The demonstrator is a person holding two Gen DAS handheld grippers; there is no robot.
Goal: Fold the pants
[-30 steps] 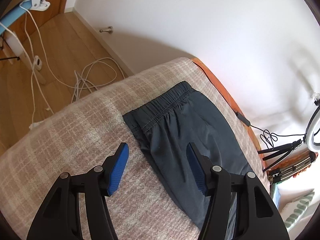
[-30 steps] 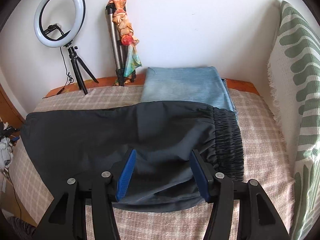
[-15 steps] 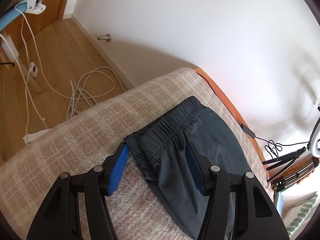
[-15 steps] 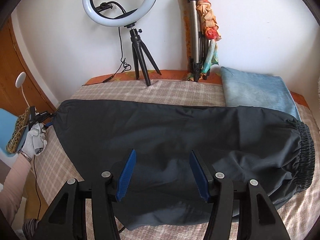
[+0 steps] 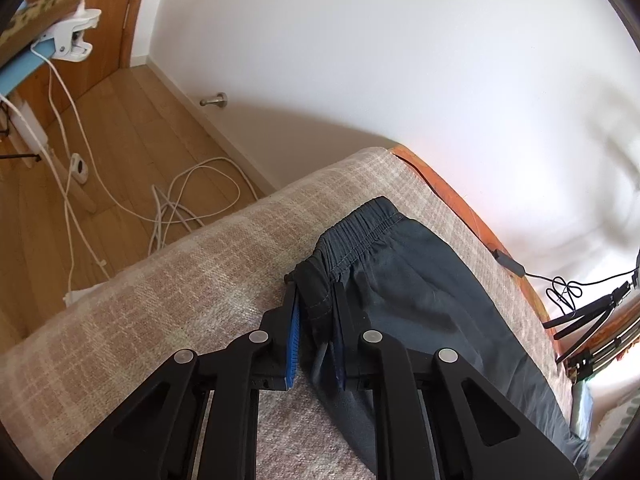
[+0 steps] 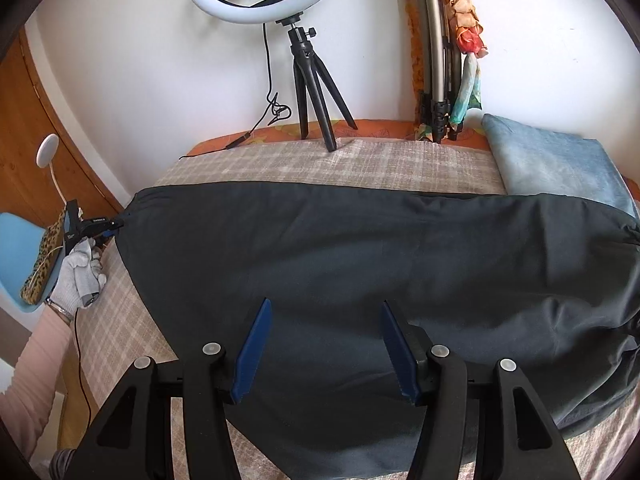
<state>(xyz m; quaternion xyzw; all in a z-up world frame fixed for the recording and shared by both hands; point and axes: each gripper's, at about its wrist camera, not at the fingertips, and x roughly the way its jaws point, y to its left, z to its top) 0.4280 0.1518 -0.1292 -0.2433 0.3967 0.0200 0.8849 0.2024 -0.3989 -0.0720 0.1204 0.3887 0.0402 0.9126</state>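
Note:
Dark grey pants (image 6: 360,248) lie stretched across a plaid blanket (image 6: 320,160) on the bed. In the left wrist view their gathered elastic end (image 5: 360,236) points toward the bed's edge. My left gripper (image 5: 316,284) is closing its jaws on the near corner of that elastic end, with the fabric bunched between the blue pads. It also shows at the far left of the right wrist view, left gripper (image 6: 114,226), held by a gloved hand (image 6: 78,276). My right gripper (image 6: 326,308) hovers open over the middle of the pants, nothing pinched.
A ring light on a small tripod (image 6: 312,100) and a folded tripod (image 6: 436,60) stand at the wall behind the bed. A folded blue cloth (image 6: 560,164) lies at the back right. White cables (image 5: 180,200) trail on the wooden floor beyond the bed edge.
The left jaws have come together on the corner of the elastic end. The right gripper has slid left along the pants, from the waistband side to the middle, still open.

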